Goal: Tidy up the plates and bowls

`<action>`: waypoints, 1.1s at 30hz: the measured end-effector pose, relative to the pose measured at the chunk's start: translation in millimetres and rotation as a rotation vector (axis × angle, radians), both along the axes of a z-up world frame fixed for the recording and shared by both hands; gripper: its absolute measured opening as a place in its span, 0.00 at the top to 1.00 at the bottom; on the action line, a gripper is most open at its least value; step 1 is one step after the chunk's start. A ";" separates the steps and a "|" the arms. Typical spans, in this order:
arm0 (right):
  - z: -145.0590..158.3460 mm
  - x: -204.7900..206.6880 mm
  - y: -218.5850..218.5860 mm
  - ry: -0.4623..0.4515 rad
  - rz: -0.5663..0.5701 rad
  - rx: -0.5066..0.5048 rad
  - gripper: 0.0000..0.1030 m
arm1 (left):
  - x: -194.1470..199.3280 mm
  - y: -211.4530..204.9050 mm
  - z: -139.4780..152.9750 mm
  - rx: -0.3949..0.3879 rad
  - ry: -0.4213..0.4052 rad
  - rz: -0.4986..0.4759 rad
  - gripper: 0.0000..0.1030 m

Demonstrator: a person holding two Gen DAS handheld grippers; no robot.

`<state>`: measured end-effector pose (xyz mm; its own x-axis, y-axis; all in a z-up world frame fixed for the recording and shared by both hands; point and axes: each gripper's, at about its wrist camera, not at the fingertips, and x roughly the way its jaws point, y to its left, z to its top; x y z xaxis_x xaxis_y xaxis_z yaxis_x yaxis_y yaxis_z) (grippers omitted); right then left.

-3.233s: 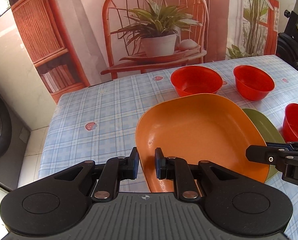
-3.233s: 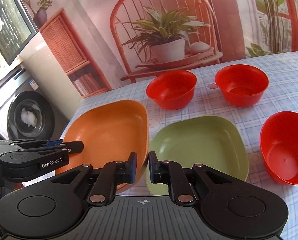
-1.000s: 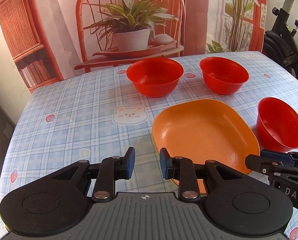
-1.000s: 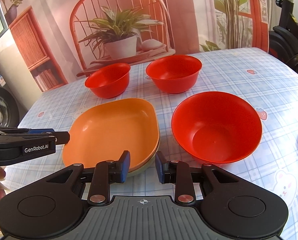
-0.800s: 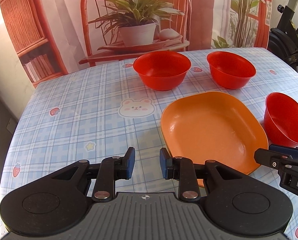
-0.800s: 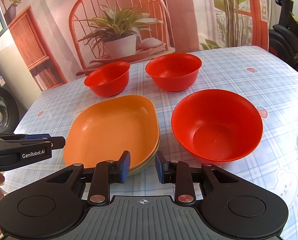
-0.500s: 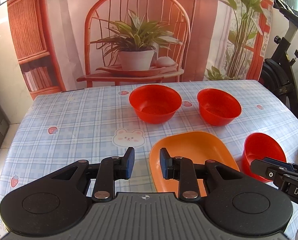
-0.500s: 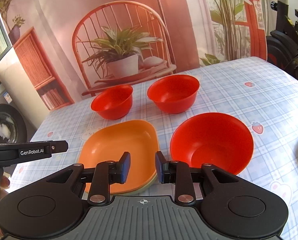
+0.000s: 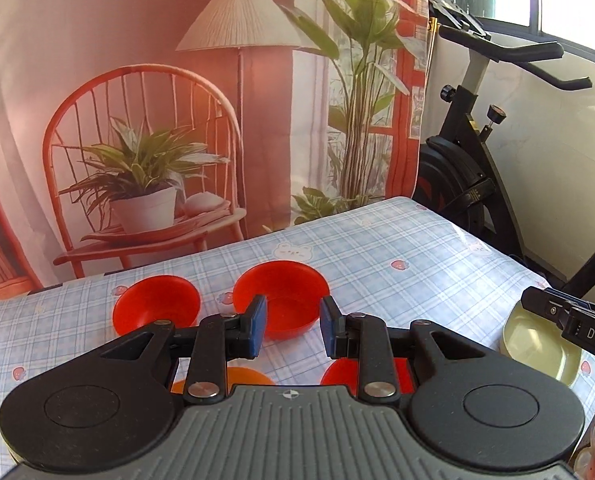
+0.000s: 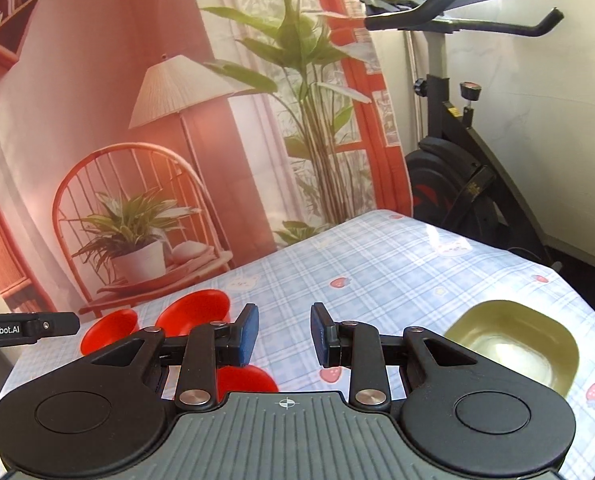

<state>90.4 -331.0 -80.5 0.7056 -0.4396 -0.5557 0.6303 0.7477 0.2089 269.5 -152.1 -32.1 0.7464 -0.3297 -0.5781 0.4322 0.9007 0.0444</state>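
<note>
My left gripper (image 9: 289, 326) is open and empty, raised above the table. Beyond it stand two red bowls, one at the left (image 9: 155, 306) and one in the middle (image 9: 285, 288). A third red bowl (image 9: 343, 372) and the orange plate (image 9: 253, 376) show partly under its fingers. A pale green bowl (image 9: 537, 340) sits at the right. My right gripper (image 10: 284, 334) is open and empty, also raised. In its view the green bowl (image 10: 513, 340) lies at the right, and red bowls (image 10: 197, 306) lie at the left.
The table (image 9: 417, 260) has a blue checked cloth. An exercise bike (image 9: 469, 184) stands past its right edge. A printed backdrop (image 9: 157, 100) hangs behind the far edge. The other gripper's tip shows at the right of the left wrist view (image 9: 569, 316).
Both grippers have risen and turned to the right. The orange plate and red bowls dropped low in both views, and the green bowl at the right came into sight. The jaws stayed open.
</note>
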 end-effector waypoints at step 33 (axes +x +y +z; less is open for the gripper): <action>-105.2 -121.3 -145.1 0.139 -0.463 0.126 0.72 | -3.5 -225.4 -156.4 0.047 0.247 -0.355 0.67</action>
